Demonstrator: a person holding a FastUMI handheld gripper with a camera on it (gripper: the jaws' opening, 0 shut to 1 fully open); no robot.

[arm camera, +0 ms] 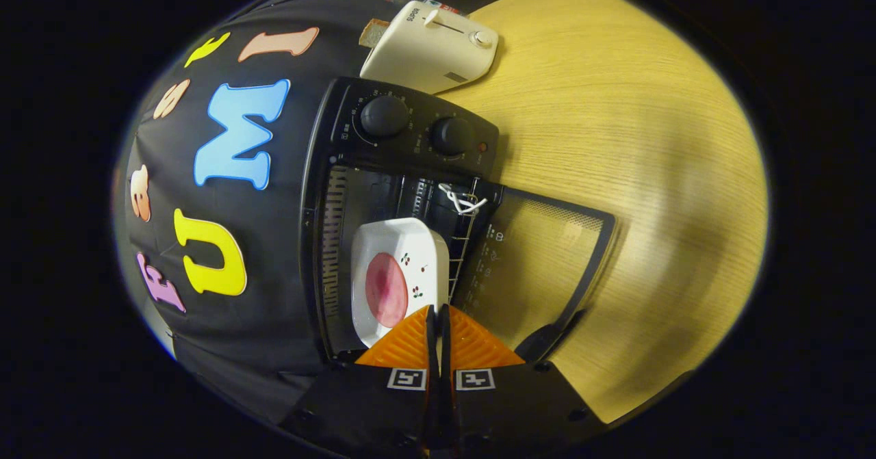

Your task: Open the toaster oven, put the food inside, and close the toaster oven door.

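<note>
Two tongs (438,315) fingers pinch the square glossy dish (397,274) inside the open black toaster oven (328,172).

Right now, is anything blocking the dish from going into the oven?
Nothing visible. The door is open, and the dish, gripped at its rim by the gripper, already sits in the oven mouth.

Black toaster oven (410,137) open, white dish (397,240) of pink food (385,289) inside

Tongs (438,312) pinching dish (397,267) inside toaster oven (410,144)
</note>
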